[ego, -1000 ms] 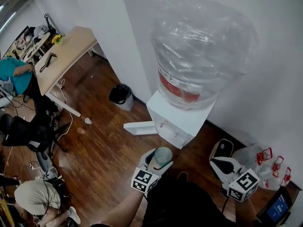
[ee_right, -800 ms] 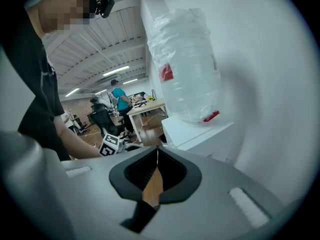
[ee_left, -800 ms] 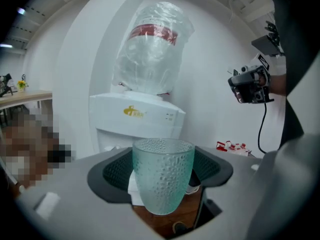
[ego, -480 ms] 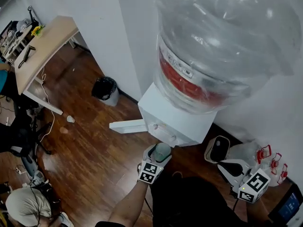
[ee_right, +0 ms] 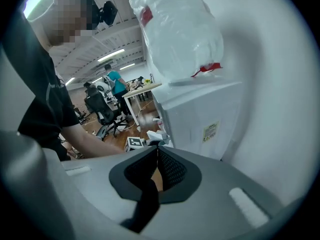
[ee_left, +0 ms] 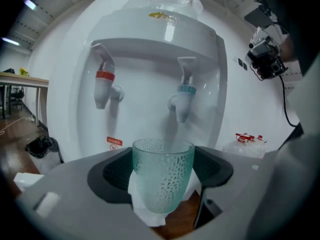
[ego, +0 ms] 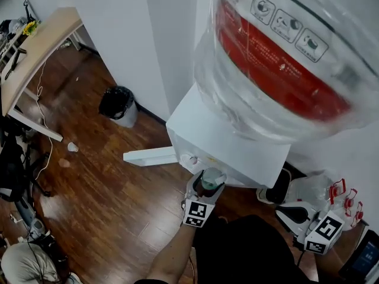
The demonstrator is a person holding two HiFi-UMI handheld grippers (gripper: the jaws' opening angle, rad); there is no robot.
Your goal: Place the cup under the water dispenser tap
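One frosted pale-green cup [ee_left: 162, 176], pebble-textured, upright in left claw [ee_left: 163, 160]

pale green textured glass cup [ee_left: 162, 176] upright, held just in front of and below blue-capped dispenser tap [ee_left: 182, 100]

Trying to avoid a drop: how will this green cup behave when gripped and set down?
The cup looks empty and translucent, so probably light. Its pebbled wall should resist slipping. It narrows toward the base, so it may tip if nudged.
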